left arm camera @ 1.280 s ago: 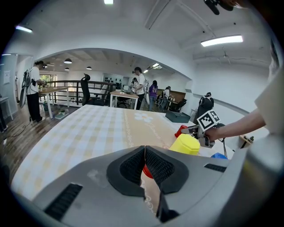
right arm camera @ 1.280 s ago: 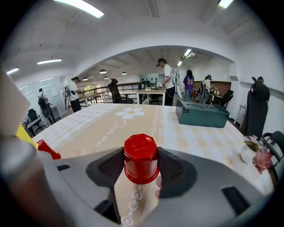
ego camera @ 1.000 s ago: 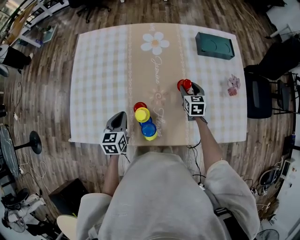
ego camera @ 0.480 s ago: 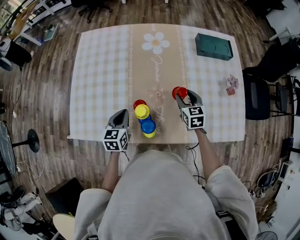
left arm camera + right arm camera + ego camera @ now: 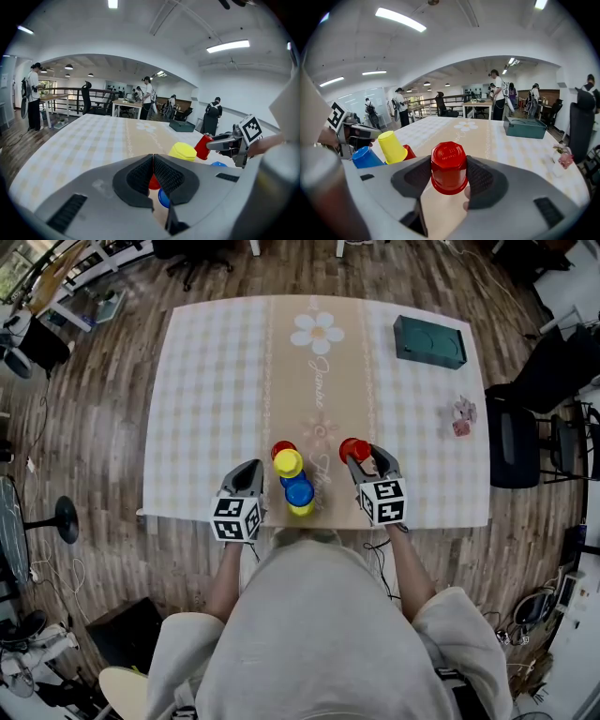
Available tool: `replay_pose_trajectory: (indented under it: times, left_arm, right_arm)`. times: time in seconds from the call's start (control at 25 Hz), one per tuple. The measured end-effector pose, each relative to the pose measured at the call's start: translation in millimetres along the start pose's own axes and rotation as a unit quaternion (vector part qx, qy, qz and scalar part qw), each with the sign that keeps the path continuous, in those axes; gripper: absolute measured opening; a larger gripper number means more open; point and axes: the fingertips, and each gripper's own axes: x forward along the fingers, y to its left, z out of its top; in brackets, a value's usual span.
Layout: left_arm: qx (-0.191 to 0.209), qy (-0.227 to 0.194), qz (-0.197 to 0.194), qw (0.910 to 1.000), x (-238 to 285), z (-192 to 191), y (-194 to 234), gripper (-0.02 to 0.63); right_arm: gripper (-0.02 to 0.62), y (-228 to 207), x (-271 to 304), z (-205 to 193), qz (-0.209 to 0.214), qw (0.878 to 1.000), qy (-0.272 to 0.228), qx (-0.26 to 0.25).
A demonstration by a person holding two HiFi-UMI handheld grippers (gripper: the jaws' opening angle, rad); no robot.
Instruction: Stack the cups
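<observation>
Near the table's front edge stands a cluster of upside-down cups: a red cup (image 5: 280, 449), a yellow cup (image 5: 289, 463) and a blue cup (image 5: 299, 491) on another yellow one (image 5: 302, 510). My right gripper (image 5: 359, 454) is shut on a second red cup (image 5: 352, 449), held bottom-up just right of the cluster. In the right gripper view that held red cup (image 5: 449, 167) sits between the pads, with the yellow cup (image 5: 391, 146) and blue cup (image 5: 365, 157) to the left. My left gripper (image 5: 248, 472) rests left of the cluster, jaws closed together with nothing between them (image 5: 153, 161).
A dark green box (image 5: 429, 341) lies at the table's far right corner, and a small pink object (image 5: 463, 415) near the right edge. A black chair (image 5: 525, 432) stands beside the table on the right. The checked tablecloth (image 5: 206, 381) ends just behind both grippers.
My right gripper has carried the red cup left and towards me, closer to the cup cluster. The left gripper has stayed where it was.
</observation>
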Motion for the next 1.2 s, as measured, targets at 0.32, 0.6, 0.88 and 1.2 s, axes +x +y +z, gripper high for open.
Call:
replay_pose_trajectory:
  times: [0.32,0.6,0.88,1.2]
  left_arm:
    - [0.0,-0.006,0.002,1.0,-5,0,-2,0.014]
    - [0.002,-0.012,0.008,0.9999,-7,3,-1,0.014]
    - [-0.004,-0.017,0.021,0.9996,-15,4,4,0.014]
    - [-0.012,-0.022,0.032,0.9992,-22,1,12,0.014]
  right_arm:
    - [0.229,7,-16,-6,-0.003,1.0,0.001,-0.005]
    - [0.229,19,-23,-3,0.009,1.0,0.001,-0.012]
    - [0.229,41,-30,21,0.039,0.999,-0.012,-0.032]
    - [0.229,81,-35,57,0.096,0.992,-0.04,-0.065]
